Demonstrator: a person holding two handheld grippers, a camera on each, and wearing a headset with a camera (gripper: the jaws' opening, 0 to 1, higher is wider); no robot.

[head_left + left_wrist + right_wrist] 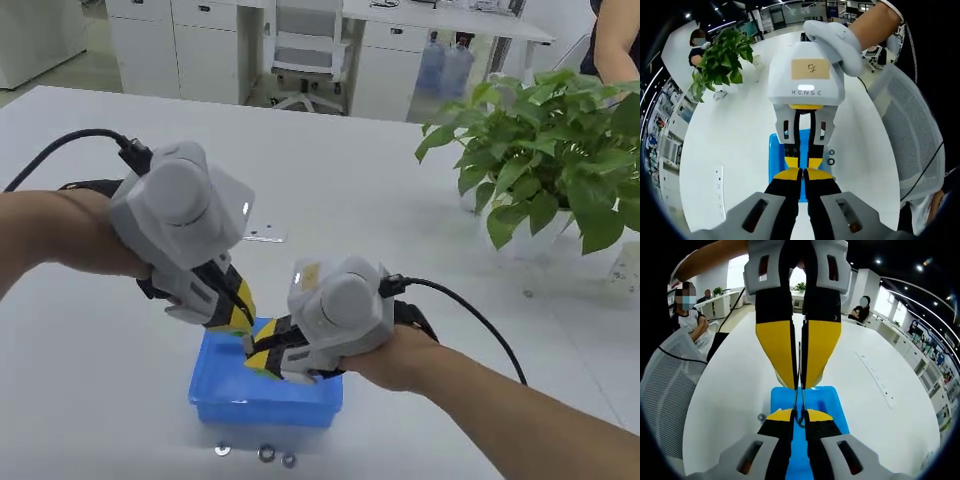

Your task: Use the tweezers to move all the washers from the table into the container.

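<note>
Both grippers meet tip to tip over the blue container (265,395). In the right gripper view, thin metal tweezers (799,365) run between the yellow jaws of my left gripper (800,382), coming in from above, and into my right gripper (800,416). Each gripper is shut on the tweezers. In the head view my left gripper (237,315) points down at the container's far edge, and my right gripper (262,358) points left over it. Three small washers (266,454) lie on the table just in front of the container; two washers (830,157) lie beside the container (774,160).
A leafy potted plant (550,150) stands at the right of the white table. A flat clear ruler-like strip (262,235) lies behind the grippers. Cables trail from both grippers. An office chair and cabinets stand beyond the table's far edge.
</note>
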